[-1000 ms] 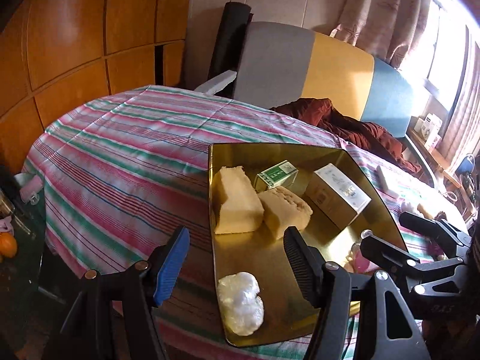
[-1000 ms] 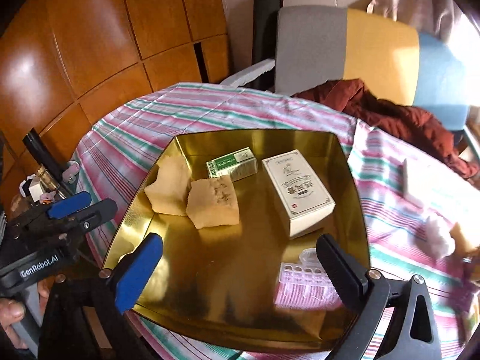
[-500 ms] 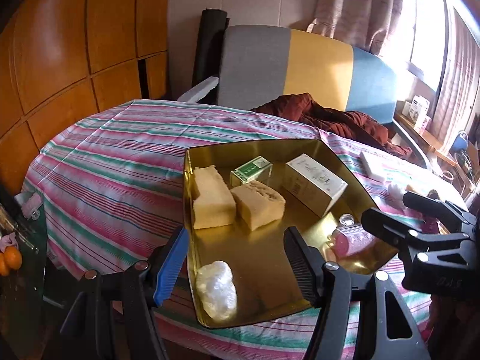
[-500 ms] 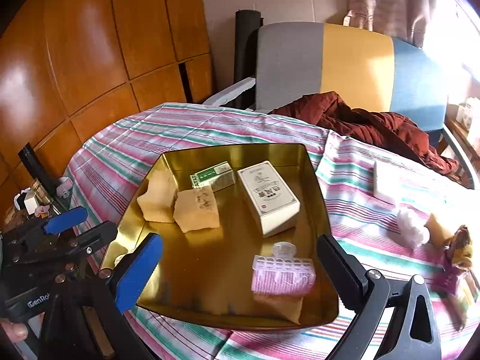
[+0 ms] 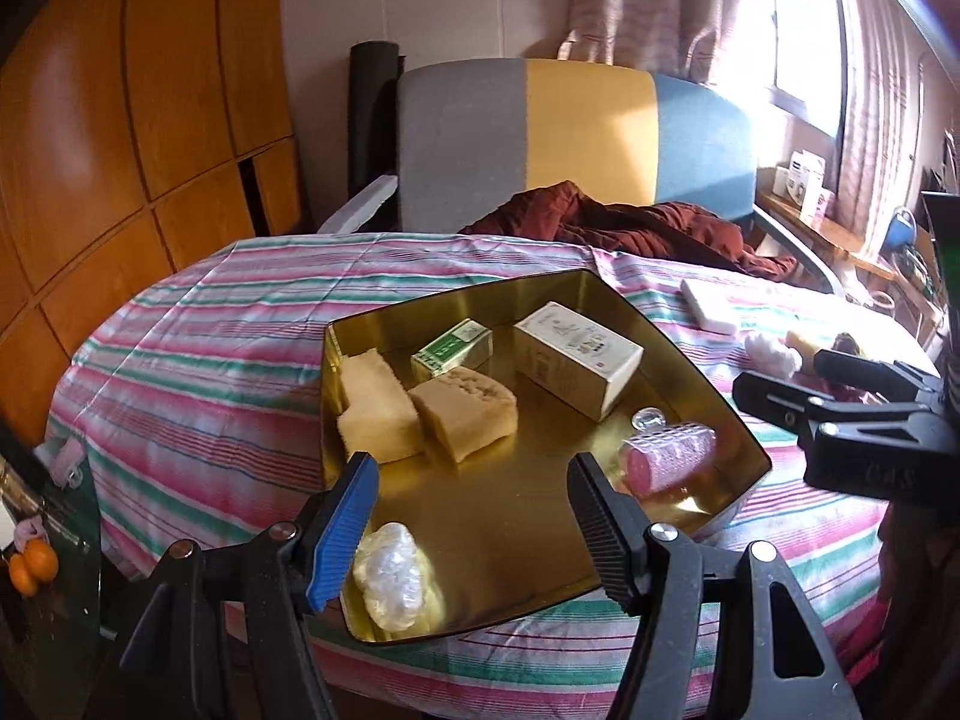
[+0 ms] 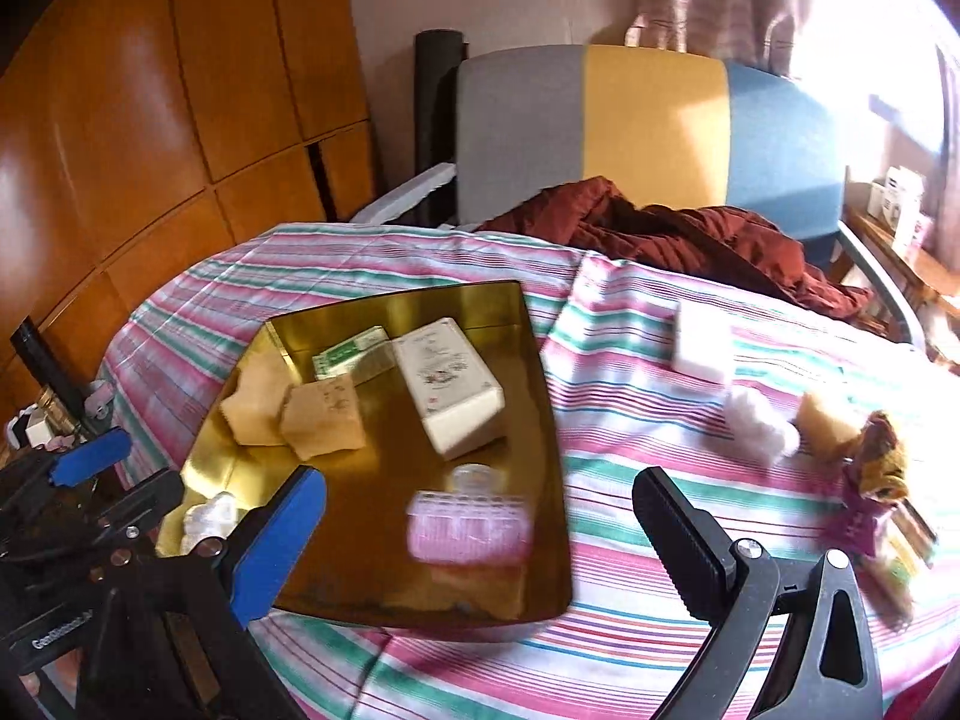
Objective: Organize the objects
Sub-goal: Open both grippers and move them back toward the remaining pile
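The right wrist view is smeared: the pink roller (image 6: 469,527) between the right tongs (image 6: 480,531) is a blur, box print (image 6: 447,369) unreadable. Beyond their right finger, a doll (image 6: 873,480) blurs. Left tongs' (image 5: 471,525) finger hides part of the wad (image 5: 390,576).

Grey-yellow-blue chair (image 5: 576,138) behind striped tablecloth (image 5: 228,324); maroon cloth (image 5: 630,225) on chair seat; wood panelling (image 5: 120,138) left of chair; curtain (image 5: 648,0) above chair
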`<state>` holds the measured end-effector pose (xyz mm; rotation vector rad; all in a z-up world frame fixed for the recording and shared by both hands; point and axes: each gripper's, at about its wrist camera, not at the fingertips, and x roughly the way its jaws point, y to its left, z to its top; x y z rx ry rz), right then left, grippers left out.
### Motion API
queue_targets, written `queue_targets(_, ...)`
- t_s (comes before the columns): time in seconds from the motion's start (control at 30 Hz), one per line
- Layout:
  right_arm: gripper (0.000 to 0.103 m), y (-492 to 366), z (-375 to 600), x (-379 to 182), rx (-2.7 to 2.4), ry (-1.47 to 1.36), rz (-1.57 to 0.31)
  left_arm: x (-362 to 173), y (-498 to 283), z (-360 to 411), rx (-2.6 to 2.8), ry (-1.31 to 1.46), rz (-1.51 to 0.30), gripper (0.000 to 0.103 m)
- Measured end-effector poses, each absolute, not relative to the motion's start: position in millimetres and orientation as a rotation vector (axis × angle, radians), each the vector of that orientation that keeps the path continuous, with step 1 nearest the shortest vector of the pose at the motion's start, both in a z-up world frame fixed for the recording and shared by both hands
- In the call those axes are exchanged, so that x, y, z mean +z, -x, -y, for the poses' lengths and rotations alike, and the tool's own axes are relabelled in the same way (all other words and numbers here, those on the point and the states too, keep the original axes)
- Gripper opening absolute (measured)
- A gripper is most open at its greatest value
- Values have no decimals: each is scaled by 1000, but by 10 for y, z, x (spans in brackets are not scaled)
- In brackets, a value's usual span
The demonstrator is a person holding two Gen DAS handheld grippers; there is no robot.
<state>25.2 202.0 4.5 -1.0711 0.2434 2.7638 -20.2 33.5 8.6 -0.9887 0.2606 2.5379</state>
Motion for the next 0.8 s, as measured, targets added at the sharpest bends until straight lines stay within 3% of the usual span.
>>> queue_targets(0.5, 103, -649, -2952, -138, 2552, 1120, -286, 23, 50, -762, 2319, 974, -310, 69)
queue_targets(0.8, 103, -1186, -4097, 67, 2329, 982, -348, 9, -20, -1174, 2226, 970, -394, 69)
